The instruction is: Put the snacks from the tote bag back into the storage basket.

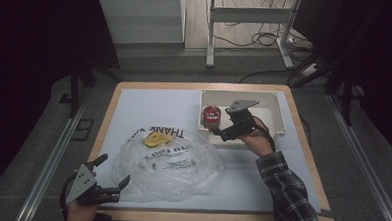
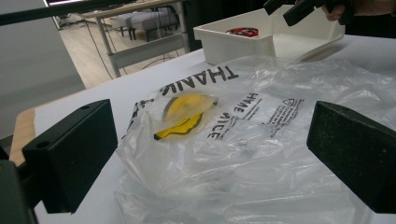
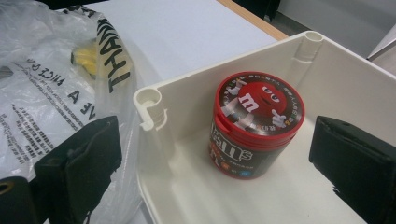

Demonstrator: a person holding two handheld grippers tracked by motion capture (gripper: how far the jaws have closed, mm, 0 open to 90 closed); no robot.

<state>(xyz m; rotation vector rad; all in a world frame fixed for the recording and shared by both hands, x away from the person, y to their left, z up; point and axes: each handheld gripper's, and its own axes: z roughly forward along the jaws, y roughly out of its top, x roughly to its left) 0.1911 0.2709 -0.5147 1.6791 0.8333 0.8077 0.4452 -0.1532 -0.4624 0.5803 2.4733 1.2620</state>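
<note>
A red round candy tub [image 1: 212,115] [image 3: 254,126] stands upright in the left near corner of a white plastic bin [image 1: 279,116] [image 3: 154,100] [image 2: 233,44]. My right gripper [image 1: 227,123] [image 3: 210,177] is open and hovers at the bin's near wall; the tub sits ahead between its jaws, untouched. A clear plastic bag [image 1: 169,162] [image 2: 243,140] [image 3: 42,84] with black print and a yellow smiley lies crumpled on the white mat. My left gripper [image 1: 115,171] [image 2: 205,158] is open at the bag's near left edge, its jaws on either side of the film.
The white mat lies on a wooden table [image 1: 302,145]. Dark floor and rails flank the table. A desk frame with cables [image 1: 247,27] stands beyond the far edge. A plaid sleeve [image 1: 285,189] reaches in from the lower right.
</note>
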